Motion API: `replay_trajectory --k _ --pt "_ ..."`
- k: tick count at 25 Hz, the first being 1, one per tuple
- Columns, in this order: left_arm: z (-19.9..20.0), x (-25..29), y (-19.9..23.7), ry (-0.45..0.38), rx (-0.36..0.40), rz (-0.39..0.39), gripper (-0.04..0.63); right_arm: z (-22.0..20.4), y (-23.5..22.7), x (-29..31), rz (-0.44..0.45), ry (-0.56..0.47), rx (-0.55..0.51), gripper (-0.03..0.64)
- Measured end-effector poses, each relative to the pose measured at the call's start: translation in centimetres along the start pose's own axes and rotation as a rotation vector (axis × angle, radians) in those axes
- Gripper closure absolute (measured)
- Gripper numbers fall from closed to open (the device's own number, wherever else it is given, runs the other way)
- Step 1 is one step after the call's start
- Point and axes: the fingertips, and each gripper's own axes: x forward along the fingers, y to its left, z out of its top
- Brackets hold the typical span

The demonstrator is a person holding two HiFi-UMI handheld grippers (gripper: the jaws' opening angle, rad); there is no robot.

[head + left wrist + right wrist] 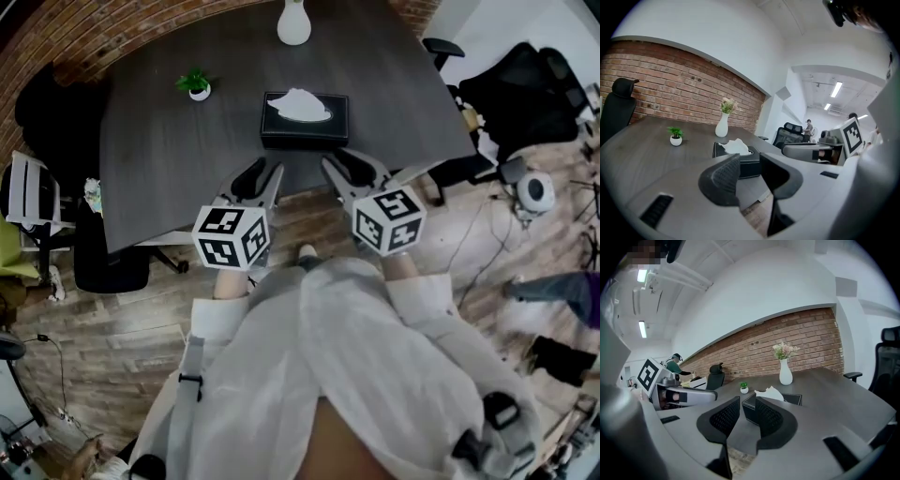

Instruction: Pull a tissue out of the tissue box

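A black tissue box (305, 129) lies on the dark grey table (169, 159), a white tissue (300, 105) sticking up from its slot. My left gripper (262, 180) and right gripper (352, 169) hover side by side over the table's near edge, just short of the box. Both stand open with nothing between their fingers. In the left gripper view the box (751, 168) and tissue (736, 146) sit right behind my left gripper (749, 160). In the right gripper view the box (793, 400) and tissue (769, 393) lie beyond my right gripper (746, 404).
A white vase (293, 23) stands at the table's far edge, and a small potted plant (197, 86) sits left of the box. Black office chairs (525, 84) stand to the right and another chair (47, 112) to the left. Wooden floor (112, 328) lies below me.
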Motion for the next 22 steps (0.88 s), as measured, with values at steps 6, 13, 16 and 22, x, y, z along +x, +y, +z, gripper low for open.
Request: replay_trajectory --k 6,13,16,22 --pt "-0.1 2.6 0.3 0.023 -0.034 0.018 0.485 -0.8 -2.9 1.0 0.003 0.044 0.012 0.522" --pt "0.2 3.9 1.1 0.041 -0.06 0.039 0.485 -0.8 -3.8 1.8 0.019 0.056 0.051 0.522" --pt "0.7 4.3 1.5 0.046 -0.057 0.042 0.485 -0.5 -4.2 2.1 0.016 0.051 0.067 0.522" --pt "1.3 5.7 3.0 0.058 -0.054 0.038 0.485 -0.2 -5.5 2.8 -0.013 0.044 0.09 0.522"
